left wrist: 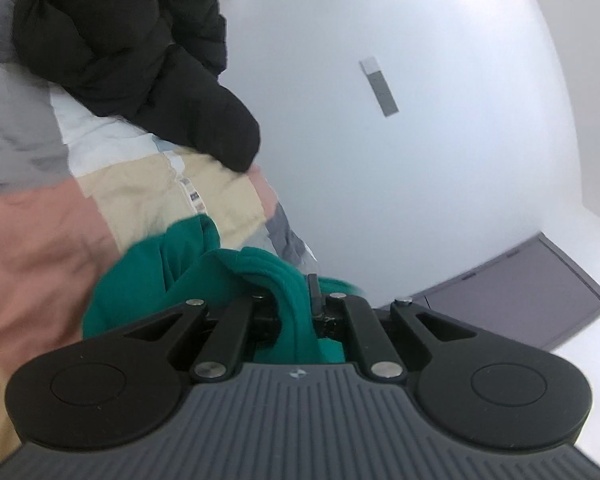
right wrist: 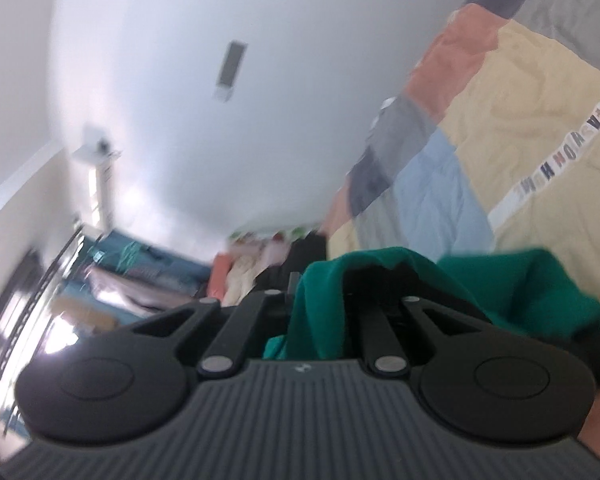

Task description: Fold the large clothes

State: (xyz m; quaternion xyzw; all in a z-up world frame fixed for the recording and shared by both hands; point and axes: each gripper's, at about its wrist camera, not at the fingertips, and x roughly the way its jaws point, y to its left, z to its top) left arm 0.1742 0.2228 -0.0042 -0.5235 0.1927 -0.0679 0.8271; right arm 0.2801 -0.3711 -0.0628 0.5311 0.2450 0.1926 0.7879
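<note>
You hold teal-green fleece garment [left wrist: 140, 280] off patchwork pastel quilt [left wrist: 40, 240], both ends pinched: left gripper [left wrist: 296, 300] clenched on bunched fold, right gripper [right wrist: 320, 296] clenched on its edge [right wrist: 520, 280]. Step, likely: carrying over to fold. Next: keep edges taut, level, lay flat clear of black padded jacket [left wrist: 120, 40].

There are two tongs, the left tongs [left wrist: 296, 300] and the right tongs [right wrist: 320, 300], and one green garment [left wrist: 148, 280]. One black jacket [left wrist: 132, 40] and one patchwork quilt [left wrist: 32, 220] lie on the bed. One grey plate [left wrist: 380, 88] sits on the white wall.
</note>
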